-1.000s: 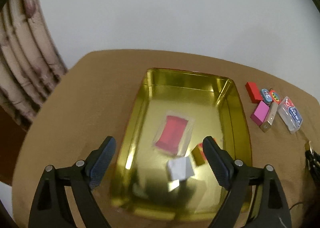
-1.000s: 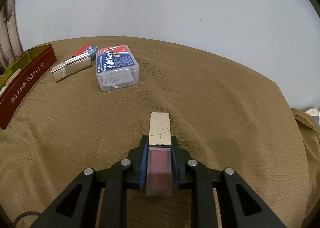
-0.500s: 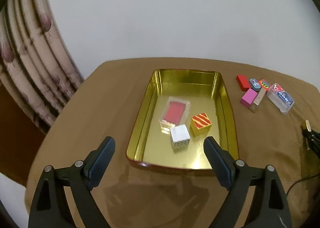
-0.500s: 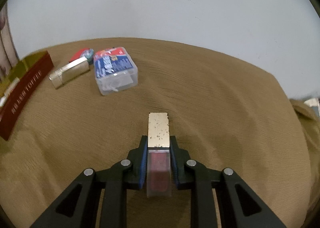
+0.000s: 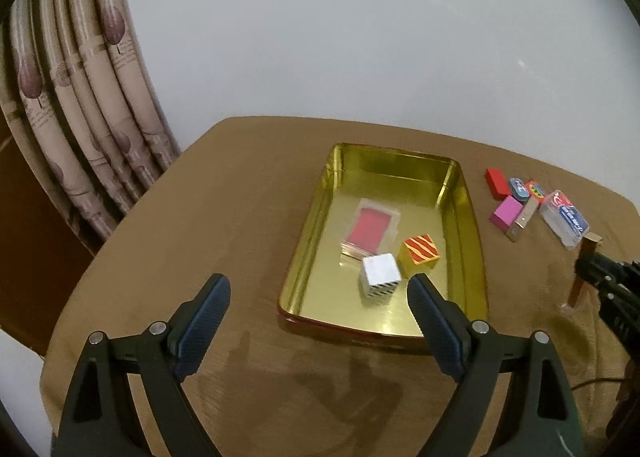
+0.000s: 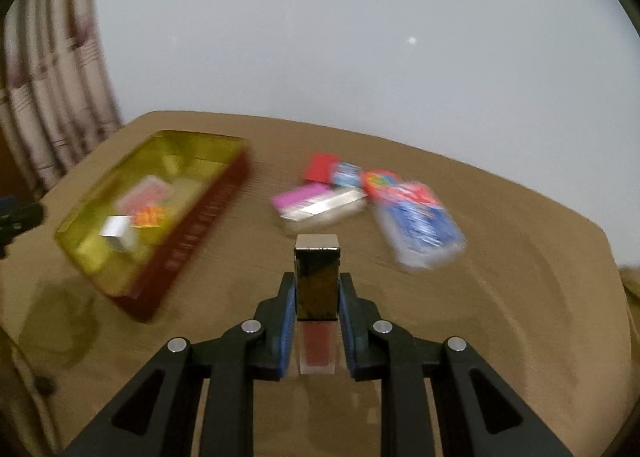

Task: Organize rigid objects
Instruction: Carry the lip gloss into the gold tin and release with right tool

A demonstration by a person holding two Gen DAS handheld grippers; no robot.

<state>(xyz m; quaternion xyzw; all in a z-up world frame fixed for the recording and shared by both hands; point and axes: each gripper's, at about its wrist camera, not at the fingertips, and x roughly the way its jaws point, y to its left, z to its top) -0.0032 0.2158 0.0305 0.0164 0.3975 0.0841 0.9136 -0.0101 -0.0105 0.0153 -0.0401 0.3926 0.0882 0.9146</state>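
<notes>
Left of the right claw (image 6: 316, 297), clamped on a lipstick tube (image 6: 317, 277), lies the gold tin (image 6: 224, 193); left claw (image 5: 316, 321) gapes empty.

My left cam looked down fwd over the table (image 5: 200, 217) at the tin (image 5: 466, 217); right cam faced it from the right, blurred. Both shared tin (image 6: 192, 213) & table.
</notes>
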